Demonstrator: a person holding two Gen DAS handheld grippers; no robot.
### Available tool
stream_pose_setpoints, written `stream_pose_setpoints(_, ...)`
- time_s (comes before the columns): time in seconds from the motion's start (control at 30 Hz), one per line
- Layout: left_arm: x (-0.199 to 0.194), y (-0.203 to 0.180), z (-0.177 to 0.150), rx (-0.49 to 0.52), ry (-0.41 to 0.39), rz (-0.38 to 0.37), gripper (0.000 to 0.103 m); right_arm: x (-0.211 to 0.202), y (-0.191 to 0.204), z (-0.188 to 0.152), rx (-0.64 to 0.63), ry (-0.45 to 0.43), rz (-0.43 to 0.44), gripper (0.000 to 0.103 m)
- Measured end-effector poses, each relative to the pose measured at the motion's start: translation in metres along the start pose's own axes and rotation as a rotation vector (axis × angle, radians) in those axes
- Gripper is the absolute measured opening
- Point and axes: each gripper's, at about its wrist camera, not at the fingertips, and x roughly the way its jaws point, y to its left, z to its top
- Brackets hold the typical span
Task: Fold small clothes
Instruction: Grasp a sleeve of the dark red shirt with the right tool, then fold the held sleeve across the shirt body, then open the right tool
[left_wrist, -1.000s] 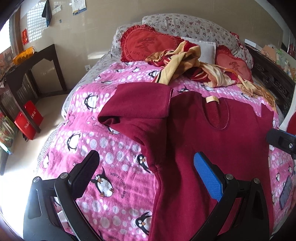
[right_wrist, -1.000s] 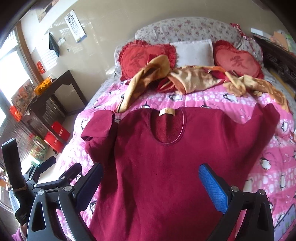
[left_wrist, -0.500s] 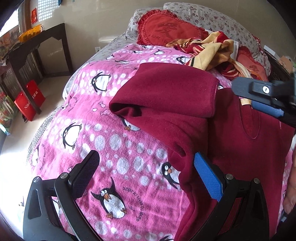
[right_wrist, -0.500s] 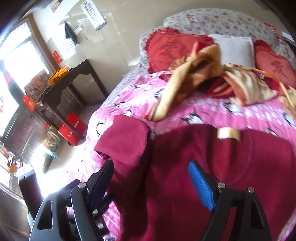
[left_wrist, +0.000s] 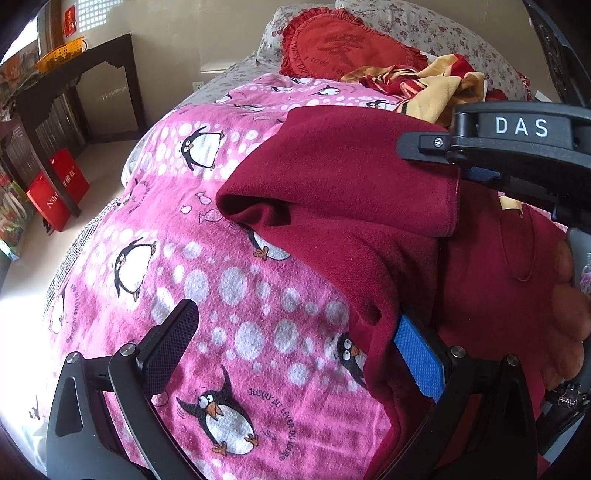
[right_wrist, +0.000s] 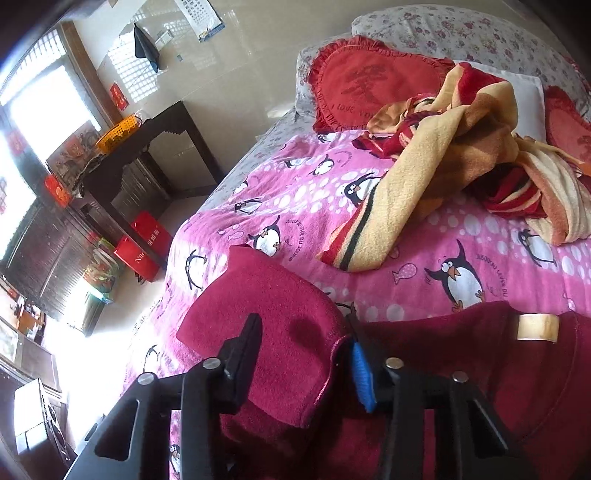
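- Left wrist view: the left gripper (left_wrist: 295, 350) sits low over the pink penguin blanket (left_wrist: 207, 280), its jaws wide apart with nothing between them. The black finger hangs over bare blanket; the blue-padded finger (left_wrist: 419, 356) lies against the side edge of the dark red shirt (left_wrist: 480, 280).
- The shirt's sleeve (left_wrist: 340, 173) is folded back over its shoulder, toward the bed's left edge.
- The right gripper (left_wrist: 476, 173) reaches in from the right, level over the sleeve's hemmed end, and the person's right hand (left_wrist: 565, 317) shows at the frame's right edge.
- Right wrist view: the right gripper (right_wrist: 306, 350) tilts down onto the sleeve (right_wrist: 266, 325), jaws apart, one finger on each side of the sleeve's cuff, not closed on it.
- The shirt body, with its neck label (right_wrist: 537, 326), spreads to the right.
- A yellow-and-red blanket (right_wrist: 443, 166) is heaped near the heart cushion (right_wrist: 373, 81) at the bed's head.
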Motion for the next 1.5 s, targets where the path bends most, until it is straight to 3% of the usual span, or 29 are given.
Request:
stream_pose_setpoints(0.03,0.001,0.001,0.000,-0.004,0.003,0.000,0.102,0.000,0.001,0.000,-0.009,-0.004,-0.003,0.022)
stream_pose_setpoints(0.13,0.003,0.002,-0.001,-0.013,0.007,0.003,0.102,-0.008,0.008,0.002,-0.036,-0.046,-0.006,0.012)
stream_pose_setpoints(0.33,0.001,-0.004,-0.003,0.003,-0.003,0.030,0.102,-0.038,0.012,0.006,-0.047,-0.108,0.022,0.008)
stream_pose_setpoints(0.53,0.003,-0.008,-0.006,0.002,0.004,0.070,0.102,-0.106,-0.005,0.010,0.024,-0.207,0.091,0.007)
stream_pose_setpoints(0.8,-0.007,-0.007,-0.019,0.004,0.011,0.068,0.102,-0.211,-0.063,-0.004,0.097,-0.318,0.037,0.007)
stream_pose_setpoints(0.97,-0.017,-0.009,-0.032,0.021,0.022,0.056,0.102,-0.237,-0.124,-0.033,0.126,-0.246,-0.128,0.007)
stream_pose_setpoints(1.13,-0.030,-0.006,-0.043,0.033,0.011,0.057,0.102,-0.209,-0.197,-0.075,0.182,-0.063,-0.319,0.007)
stream_pose_setpoints(1.23,-0.036,-0.008,-0.040,0.032,-0.005,0.059,0.102,-0.186,-0.232,-0.096,0.228,0.019,-0.360,0.008)
stream_pose_setpoints(1.3,-0.038,-0.011,-0.036,0.037,-0.011,0.059,0.102,-0.171,-0.250,-0.104,0.283,0.055,-0.397,0.012)
stream_pose_setpoints(1.37,-0.039,-0.015,-0.031,0.044,-0.023,0.052,0.102,-0.168,-0.255,-0.103,0.315,0.067,-0.434,0.027)
stream_pose_setpoints(1.43,-0.040,-0.020,-0.029,0.051,-0.028,0.041,0.102,-0.178,-0.246,-0.099,0.307,0.020,-0.471,0.053)
stream_pose_setpoints(1.5,-0.038,-0.022,-0.029,0.052,-0.021,0.024,0.102,-0.186,-0.230,-0.091,0.261,-0.025,-0.498,0.056)
